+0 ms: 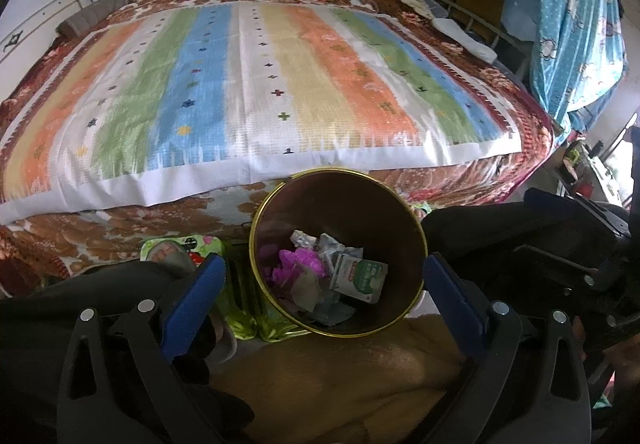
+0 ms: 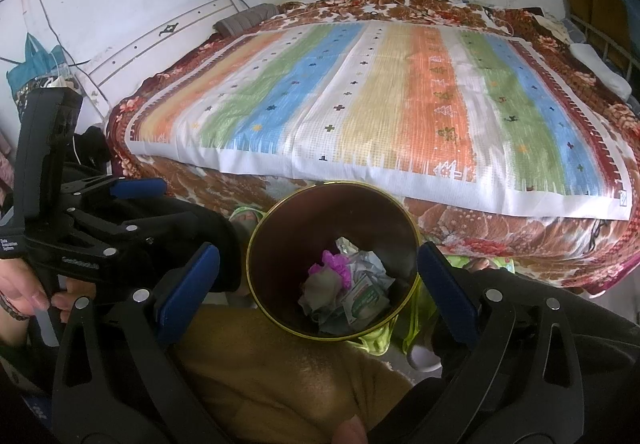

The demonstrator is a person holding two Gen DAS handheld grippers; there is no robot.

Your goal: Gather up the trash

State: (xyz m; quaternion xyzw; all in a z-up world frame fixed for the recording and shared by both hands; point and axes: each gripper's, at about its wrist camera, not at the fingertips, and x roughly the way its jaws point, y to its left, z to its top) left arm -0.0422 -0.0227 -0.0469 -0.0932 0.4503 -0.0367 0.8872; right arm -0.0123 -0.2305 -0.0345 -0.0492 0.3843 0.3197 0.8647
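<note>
While both grippers, left gripper [image 1: 324, 284] and right gripper [image 2: 318, 278], hang spread and empty, bin [image 1: 400, 203] sits between fingers: crumpled trash [image 1: 340, 268], likely light, soft; pinch any fold.

Bed [image 1: 280, 83] cut off at left edge of left wrist view, label on small box [image 1: 358, 276] in bin [image 1: 400, 211] too blurred to read, bottom trash half buried under pink scrap [image 1: 296, 262], left claw [image 2: 100, 203] partly hidden behind dark clothing in right wrist view.
</note>
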